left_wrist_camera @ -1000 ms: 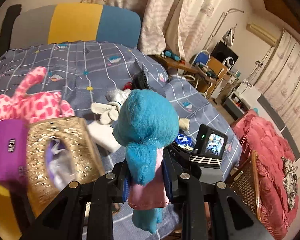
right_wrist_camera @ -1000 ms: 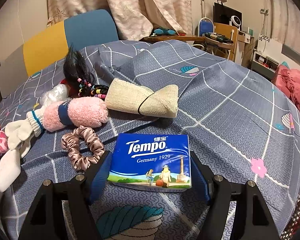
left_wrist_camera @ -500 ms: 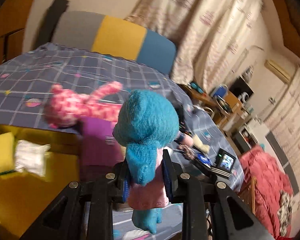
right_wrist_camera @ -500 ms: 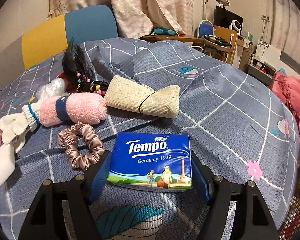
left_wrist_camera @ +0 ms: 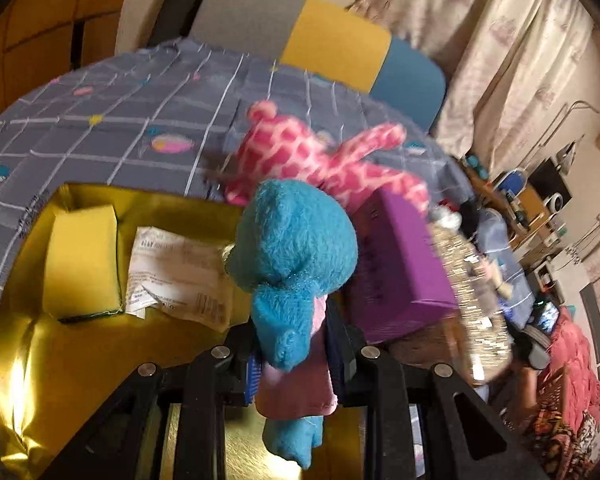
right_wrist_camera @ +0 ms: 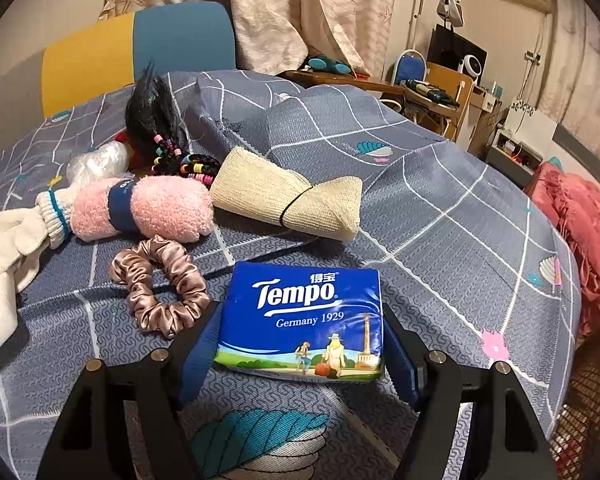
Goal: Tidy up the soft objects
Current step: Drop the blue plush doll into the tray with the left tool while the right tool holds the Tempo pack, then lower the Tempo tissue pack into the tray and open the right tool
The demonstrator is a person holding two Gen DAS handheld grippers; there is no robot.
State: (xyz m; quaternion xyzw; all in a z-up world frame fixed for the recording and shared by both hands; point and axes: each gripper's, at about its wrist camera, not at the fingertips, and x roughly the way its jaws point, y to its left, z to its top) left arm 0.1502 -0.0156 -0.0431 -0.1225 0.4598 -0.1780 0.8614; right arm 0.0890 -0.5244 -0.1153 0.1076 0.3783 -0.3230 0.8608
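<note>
The blue plush toy (left_wrist_camera: 296,248), at frame centre, is being held over the yellow box (left_wrist_camera: 60,344), pinched tight in the left tongs (left_wrist_camera: 296,364); a yellow sponge (left_wrist_camera: 82,260) and white packet (left_wrist_camera: 176,272) are lying inside already. A second ago it was hanging over the bed. The right tongs (right_wrist_camera: 300,352), part open, are gripping the Tempo tissue pack (right_wrist_camera: 304,320) low in frame, unmoved; a scrunchie (right_wrist_camera: 160,288), pink sock roll (right_wrist_camera: 148,208) and mesh cloth (right_wrist_camera: 284,200) are waiting.

Surface: grey-blue grid-patterned bedspread (right_wrist_camera: 440,208) | beside blue Tempo tissue pack (right_wrist_camera: 304,320): bronze satin scrunchie (right_wrist_camera: 160,292) | beyond it: cream mesh cloth roll (right_wrist_camera: 288,204), fluffy pink sock bundle (right_wrist_camera: 156,212)
</note>
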